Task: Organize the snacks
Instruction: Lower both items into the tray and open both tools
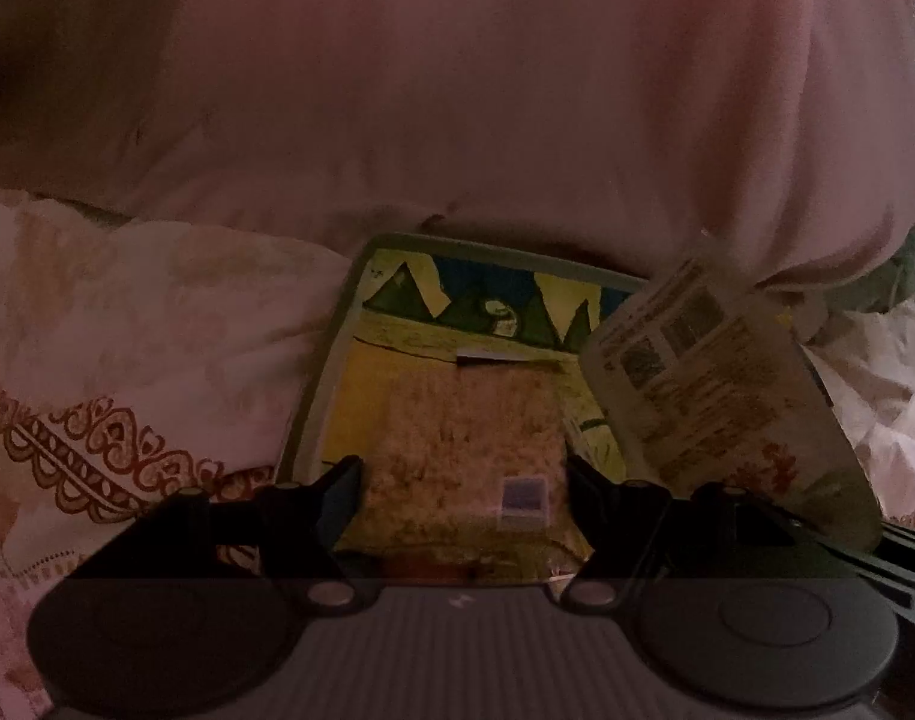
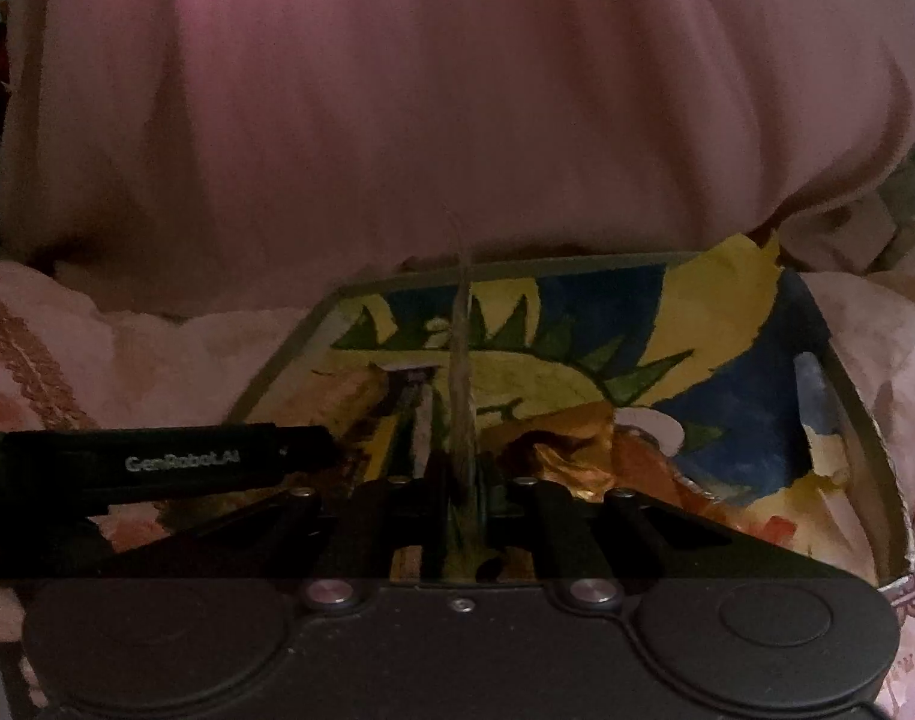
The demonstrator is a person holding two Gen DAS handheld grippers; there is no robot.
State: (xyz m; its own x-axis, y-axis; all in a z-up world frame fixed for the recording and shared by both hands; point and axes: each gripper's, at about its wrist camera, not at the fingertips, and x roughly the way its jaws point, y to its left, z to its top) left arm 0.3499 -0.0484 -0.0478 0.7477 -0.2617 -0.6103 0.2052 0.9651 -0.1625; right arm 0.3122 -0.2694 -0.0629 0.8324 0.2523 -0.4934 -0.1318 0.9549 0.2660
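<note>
My left gripper [image 1: 463, 471] is shut on a tan, speckled snack packet [image 1: 457, 432] with a small barcode, held across its width over a grey box [image 1: 313, 396]. The box is lined with yellow, blue and green painted paper. My right gripper [image 2: 463, 480] is shut on the thin edge of a second packet [image 2: 462, 360], which stands edge-on in the right wrist view. In the left wrist view its printed back [image 1: 715, 384] shows at the right. An orange-gold wrapper [image 2: 568, 459] lies inside the box [image 2: 865, 420]. The left gripper's black body [image 2: 157, 462] reaches in from the left.
A person's pink garment [image 1: 457, 90] fills the upper half of both views, right behind the box. The box rests on a pale bedspread [image 1: 127, 324] with a red-brown paisley border. Crumpled white cloth [image 1: 889, 396] lies to the right.
</note>
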